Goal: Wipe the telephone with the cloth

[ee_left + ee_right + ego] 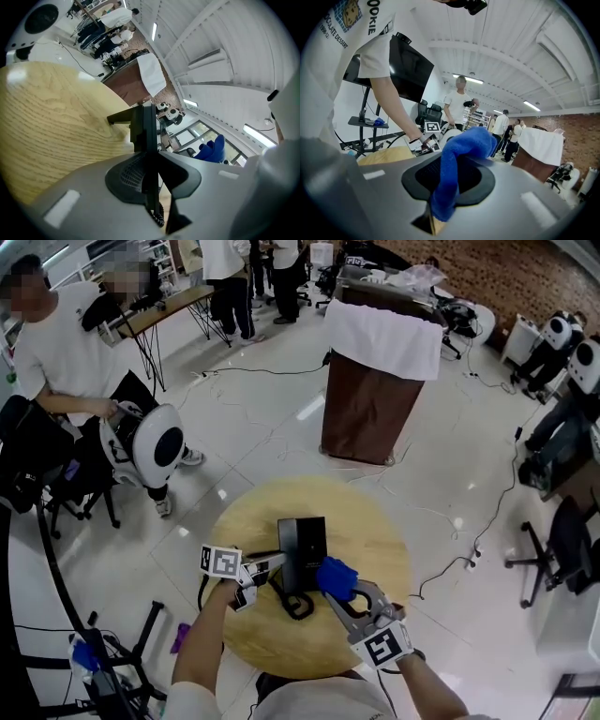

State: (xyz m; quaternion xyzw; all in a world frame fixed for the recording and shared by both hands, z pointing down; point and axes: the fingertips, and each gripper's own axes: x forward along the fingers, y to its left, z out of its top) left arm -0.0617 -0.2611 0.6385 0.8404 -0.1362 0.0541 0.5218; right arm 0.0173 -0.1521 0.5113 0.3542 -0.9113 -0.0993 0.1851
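A black telephone point(302, 542) stands on the round wooden table point(375, 540), its coiled cord point(296, 604) lying in front of it. My left gripper point(277, 564) is shut on the telephone's left edge. In the left gripper view the thin black edge of the telephone point(149, 136) runs up between the jaws of the left gripper point(151, 187). My right gripper point(345, 594) is shut on a bunched blue cloth point(336, 577), which sits against the telephone's right front corner. In the right gripper view the cloth point(459, 150) bulges out of the right gripper point(440, 197).
A brown lectern point(367, 404) draped with a white sheet stands on the floor beyond the table. A seated person point(66, 362) with a white round device is at the left. Cables lie across the shiny floor, and office chairs point(562, 549) are at the right.
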